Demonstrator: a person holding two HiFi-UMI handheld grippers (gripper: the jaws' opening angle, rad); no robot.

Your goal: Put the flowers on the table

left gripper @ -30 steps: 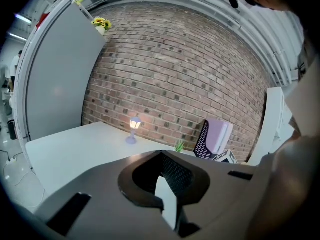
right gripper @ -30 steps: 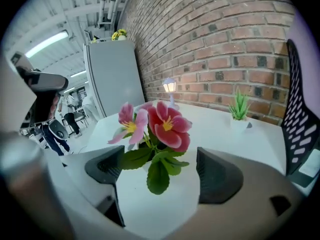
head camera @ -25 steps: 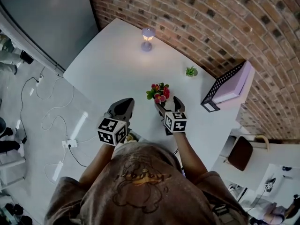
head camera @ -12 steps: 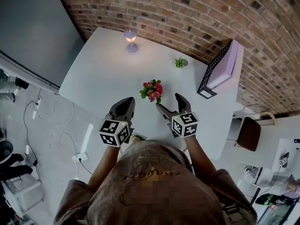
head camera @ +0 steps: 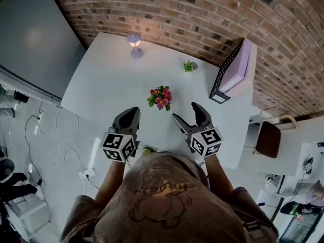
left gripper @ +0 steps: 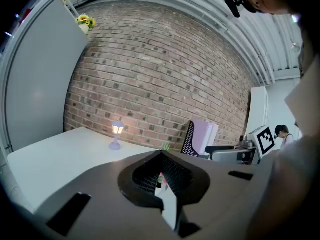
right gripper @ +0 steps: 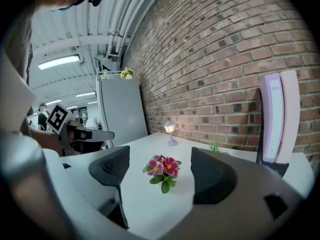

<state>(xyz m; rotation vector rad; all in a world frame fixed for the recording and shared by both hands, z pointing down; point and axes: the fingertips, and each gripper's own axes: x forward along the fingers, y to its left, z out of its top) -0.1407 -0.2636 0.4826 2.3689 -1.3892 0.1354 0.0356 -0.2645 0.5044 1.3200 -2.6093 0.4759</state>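
Note:
A small bunch of pink and red flowers [head camera: 160, 97] with green leaves stands upright on the white table [head camera: 101, 80]. My right gripper [head camera: 186, 111] is a short way behind and to the right of it, not touching. Its jaws are wide apart and closing, with nothing between them. The right gripper view shows the flowers [right gripper: 162, 170] framed beyond the right gripper [right gripper: 160, 159]. My left gripper [head camera: 132, 110] hovers over the table's near edge, left of the flowers, with its jaws together and empty. In the left gripper view, the left gripper [left gripper: 161, 156] hides nearly all of the flowers.
A lit toy street lamp [head camera: 134, 40] stands at the table's far side near the brick wall. A tiny green plant [head camera: 189, 66] sits further right. A black mesh holder with purple files [head camera: 233, 67] is at the right end. Cables [head camera: 50, 135] lie on the floor to the left, and a chair [head camera: 268, 140] stands on the right.
My right gripper has drawn back and to the right from the flowers, which stay standing on the table. The left gripper has kept its place, shut.

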